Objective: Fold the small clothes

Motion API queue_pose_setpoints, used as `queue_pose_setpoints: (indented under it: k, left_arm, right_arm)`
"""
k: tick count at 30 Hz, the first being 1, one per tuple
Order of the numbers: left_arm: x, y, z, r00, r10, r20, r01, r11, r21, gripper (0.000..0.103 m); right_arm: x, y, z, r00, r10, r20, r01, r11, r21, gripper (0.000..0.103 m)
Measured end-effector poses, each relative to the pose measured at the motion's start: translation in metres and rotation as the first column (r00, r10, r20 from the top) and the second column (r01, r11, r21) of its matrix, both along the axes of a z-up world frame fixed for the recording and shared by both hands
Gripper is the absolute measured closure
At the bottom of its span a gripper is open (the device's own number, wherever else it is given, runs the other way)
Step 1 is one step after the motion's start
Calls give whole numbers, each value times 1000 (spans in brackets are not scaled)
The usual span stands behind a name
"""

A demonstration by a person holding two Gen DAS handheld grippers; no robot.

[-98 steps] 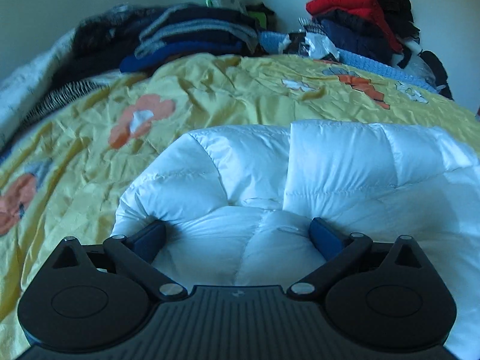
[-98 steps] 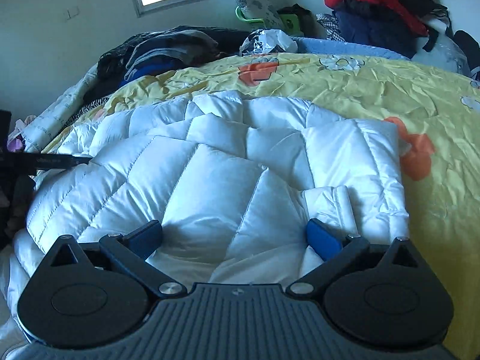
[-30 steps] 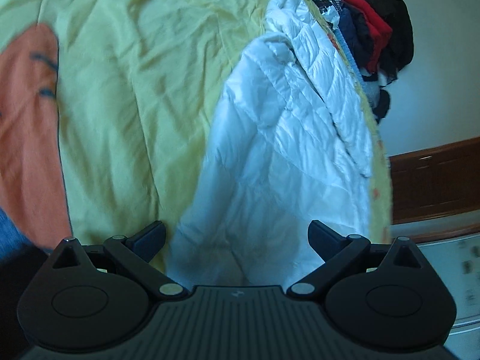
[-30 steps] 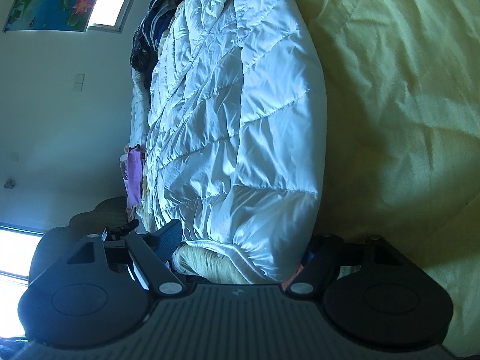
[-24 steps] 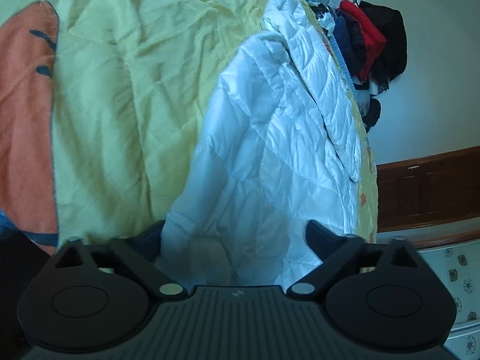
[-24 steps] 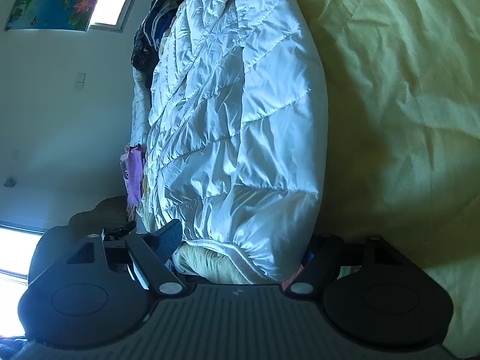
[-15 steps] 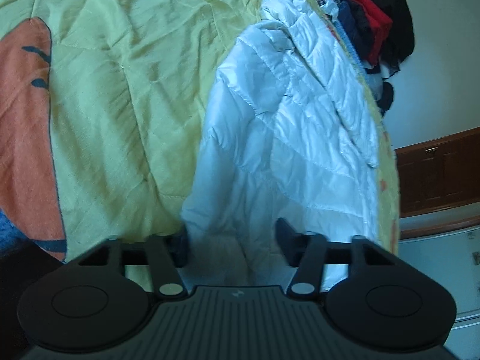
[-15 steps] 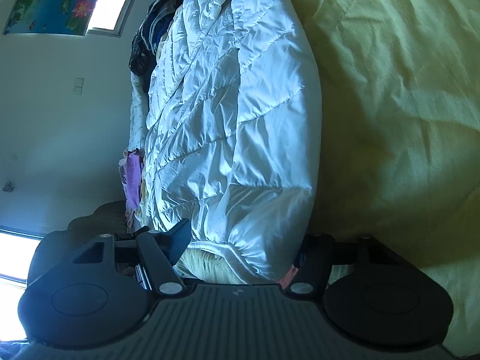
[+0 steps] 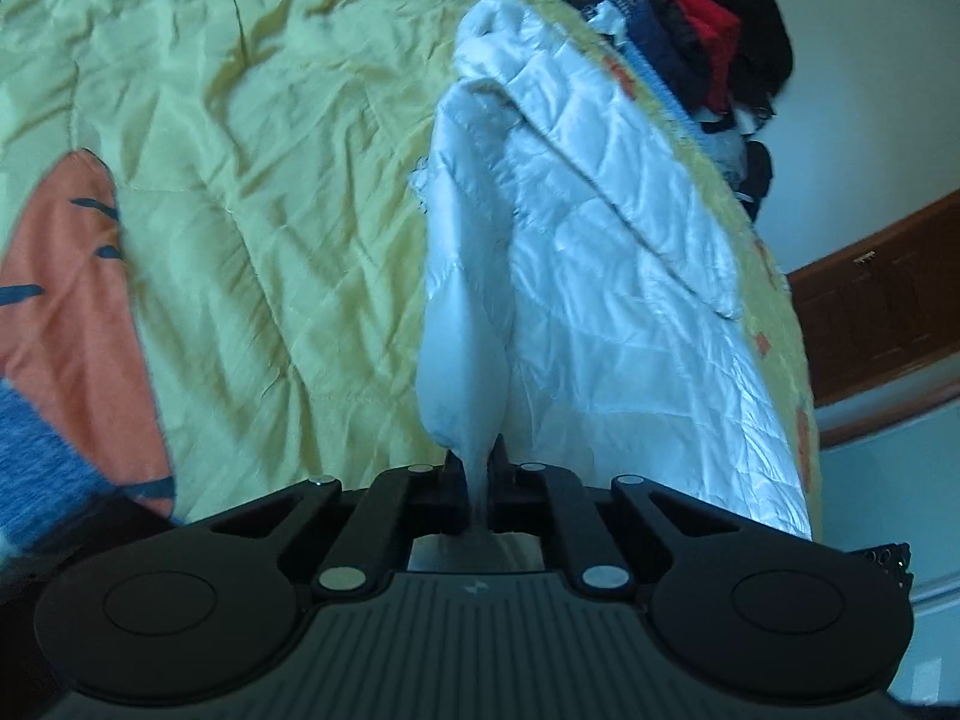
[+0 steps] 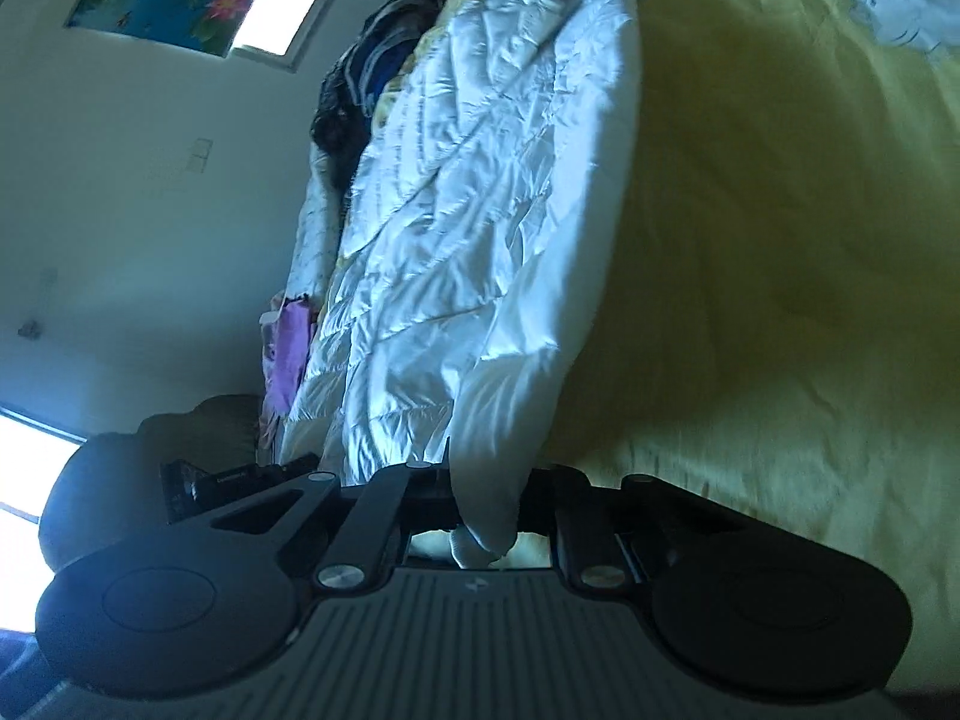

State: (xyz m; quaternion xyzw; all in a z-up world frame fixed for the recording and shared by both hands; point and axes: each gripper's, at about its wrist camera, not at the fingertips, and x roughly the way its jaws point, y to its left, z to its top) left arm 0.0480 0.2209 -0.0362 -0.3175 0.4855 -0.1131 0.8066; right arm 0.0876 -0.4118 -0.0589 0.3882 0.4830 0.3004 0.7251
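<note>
White quilted jacket was laid on yellow bedspread | left gripper was clamped on jacket edge | right gripper was clamped on jacket edge | clothes pile was heaped behind.

We see a white quilted puffer jacket stretched lengthwise on the yellow bedspread, shiny and creased, its near edge bunched and raised at both corners

black left gripper and right gripper: ribbed bases, round housings, silver pivot screws
</note>
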Motion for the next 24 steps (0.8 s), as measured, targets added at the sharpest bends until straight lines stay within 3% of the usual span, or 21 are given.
queue_pose_setpoints:
  k: [6,11,17,20,24]
  left_arm:
    - [15,14,4,1000,24,2,-24,998,-58,97]
    - [59,13,15,998,29,60,-24,997,-80,97]
    - [152,21,36,977,123,172,-95,982,-164,98]
    - [207,15,44,970,145,193,-117,982,-150,98]
    - [274,7,47,969,150,196,-137,988,-78,98]
  right_arm:
    - [1,-14,6,1000,-15,-6,15,998,68,89]
    - [41,-16,36,994,-39,107,26,992,121,89]
    - [144,-19,76,964,-105,245,66,985,159,89]
    - [210,-19,77,961,-148,232,107,978,179,89]
    - [295,-7,66,965,-180,192,149,975,165,89]
